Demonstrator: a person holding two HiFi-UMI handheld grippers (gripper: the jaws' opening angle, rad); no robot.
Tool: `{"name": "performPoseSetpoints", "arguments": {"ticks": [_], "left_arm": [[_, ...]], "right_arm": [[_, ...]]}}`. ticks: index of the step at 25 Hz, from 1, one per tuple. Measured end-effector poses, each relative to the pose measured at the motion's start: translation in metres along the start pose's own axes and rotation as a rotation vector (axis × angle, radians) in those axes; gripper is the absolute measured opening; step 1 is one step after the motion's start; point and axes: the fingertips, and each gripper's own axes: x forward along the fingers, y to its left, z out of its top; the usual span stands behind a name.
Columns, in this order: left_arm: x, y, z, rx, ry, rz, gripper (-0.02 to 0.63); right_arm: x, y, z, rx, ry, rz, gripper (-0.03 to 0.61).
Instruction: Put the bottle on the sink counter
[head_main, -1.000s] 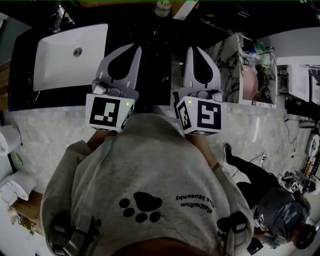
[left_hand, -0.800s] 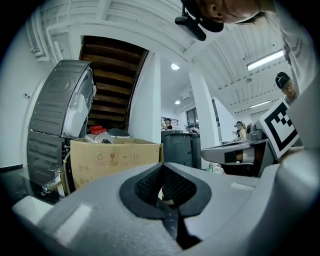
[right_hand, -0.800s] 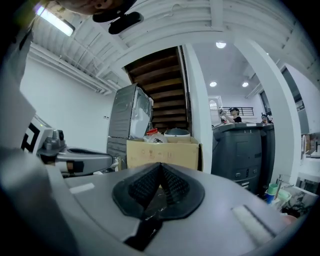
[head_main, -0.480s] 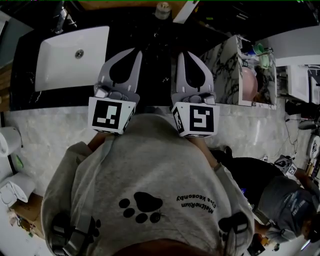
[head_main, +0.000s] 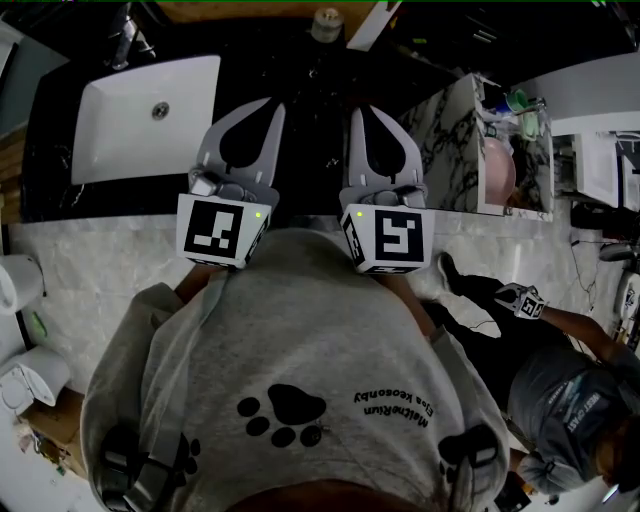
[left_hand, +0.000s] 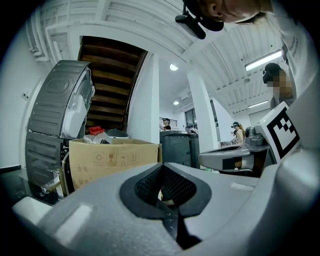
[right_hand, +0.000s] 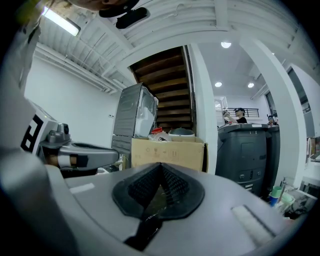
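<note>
Both grippers are held level in front of my chest, over the black sink counter (head_main: 310, 90). My left gripper (head_main: 272, 101) is shut with nothing between its jaws, and its dark pads meet at the tip in the left gripper view (left_hand: 161, 166). My right gripper (head_main: 358, 108) is also shut and empty, close beside the left one; its tips meet in the right gripper view (right_hand: 160, 164). A small round-capped object, possibly the bottle (head_main: 325, 20), stands at the far edge of the counter, well beyond both tips. Neither gripper touches it.
A white basin (head_main: 140, 110) with a faucet (head_main: 120, 35) fills the counter's left part. A marble-patterned stand (head_main: 470, 130) holds toiletries at the right. A cardboard box (left_hand: 112, 157) and dark bins (right_hand: 245, 150) stand ahead. Another person (head_main: 560, 400) crouches at lower right.
The right gripper has swung a little leftward, its tips now nearer the left gripper. The left gripper has stayed put. The person at lower right has shifted.
</note>
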Motion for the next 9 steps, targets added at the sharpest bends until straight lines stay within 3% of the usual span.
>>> {"name": "performPoseSetpoints", "arguments": {"ticks": [9], "left_arm": [[0.0071,0.0013,-0.0016,-0.003,0.001,-0.004,0.003]], "right_arm": [[0.0064,-0.0045,-0.0081,0.021,0.025,-0.003,0.001]]}}
